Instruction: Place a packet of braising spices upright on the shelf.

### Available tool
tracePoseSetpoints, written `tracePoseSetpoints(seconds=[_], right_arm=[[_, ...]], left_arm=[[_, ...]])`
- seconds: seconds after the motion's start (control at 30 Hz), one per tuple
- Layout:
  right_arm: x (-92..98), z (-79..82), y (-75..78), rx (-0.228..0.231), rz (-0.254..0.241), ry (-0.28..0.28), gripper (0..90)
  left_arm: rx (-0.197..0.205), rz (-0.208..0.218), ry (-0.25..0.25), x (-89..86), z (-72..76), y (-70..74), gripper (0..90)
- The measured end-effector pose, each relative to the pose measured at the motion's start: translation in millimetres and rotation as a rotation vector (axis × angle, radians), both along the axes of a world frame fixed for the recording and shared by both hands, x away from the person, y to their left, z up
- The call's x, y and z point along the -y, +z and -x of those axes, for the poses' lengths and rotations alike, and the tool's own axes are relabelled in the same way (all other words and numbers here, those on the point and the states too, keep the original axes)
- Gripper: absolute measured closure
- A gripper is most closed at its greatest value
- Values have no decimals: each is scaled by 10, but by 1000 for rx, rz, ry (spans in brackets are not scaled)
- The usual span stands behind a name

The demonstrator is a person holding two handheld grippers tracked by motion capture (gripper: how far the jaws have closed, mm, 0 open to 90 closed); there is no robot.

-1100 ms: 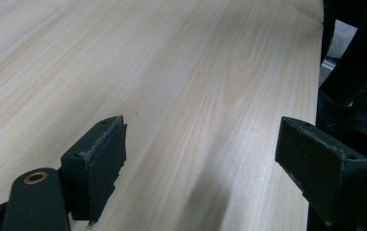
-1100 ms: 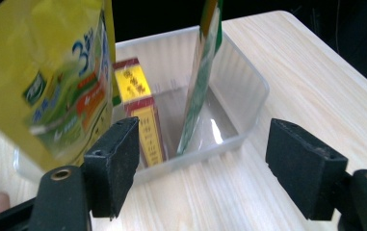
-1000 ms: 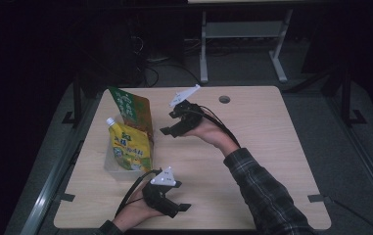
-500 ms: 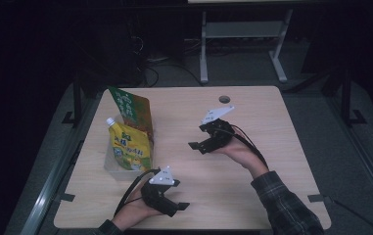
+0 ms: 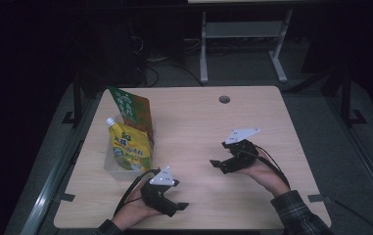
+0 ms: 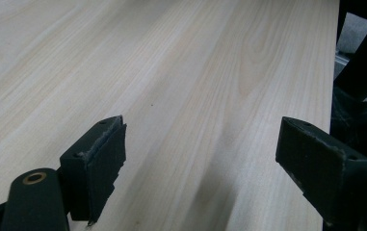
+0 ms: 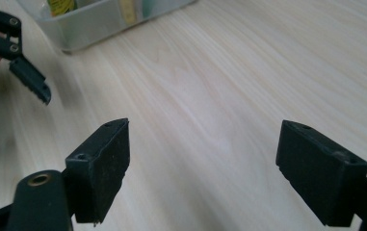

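The yellow-green spouted refill pouch (image 5: 131, 148) stands upright in a clear plastic tub (image 5: 109, 165), long axis vertical, white cap up, leaning against a green and brown carton (image 5: 134, 111) behind it. It sits well ahead of the right gripper (image 5: 218, 165), whose jaws have just been opening and stand spread wide over bare tabletop (image 5: 194, 122) with nothing between them. The left gripper (image 5: 180, 207) rests with jaws likewise wide apart and empty, the pouch off to their side. The pouch is glossy with printed labelling.

High view: fixed overhead, facing forward-down over whole pale wooden table (image 5: 194, 122). Both gripper views: low, close to tabletop, along own black jaws. Right gripper view shares clear plastic bin (image 7: 99, 21) with high view.
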State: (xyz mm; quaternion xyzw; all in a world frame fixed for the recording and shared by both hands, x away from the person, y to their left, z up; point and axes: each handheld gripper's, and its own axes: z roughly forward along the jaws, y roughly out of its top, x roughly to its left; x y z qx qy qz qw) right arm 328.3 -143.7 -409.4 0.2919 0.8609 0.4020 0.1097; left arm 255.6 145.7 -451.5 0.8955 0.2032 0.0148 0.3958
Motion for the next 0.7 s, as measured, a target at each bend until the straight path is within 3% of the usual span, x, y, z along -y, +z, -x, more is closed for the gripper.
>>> tracePoseSetpoints(seconds=[0.37, 0.53, 0.7], right_arm=[[249, 322, -195, -31, -3, -34, 181], [327, 466, -281, -30, 23, -41, 182], [448, 588, -357, -48, 8, -54, 181]], left_arm=[[-1, -3, 2, 3, -11, -25, 172], [-3, -12, -3, 0, -14, -33, 172], [-7, -15, -2, 1, -12, -39, 173]])
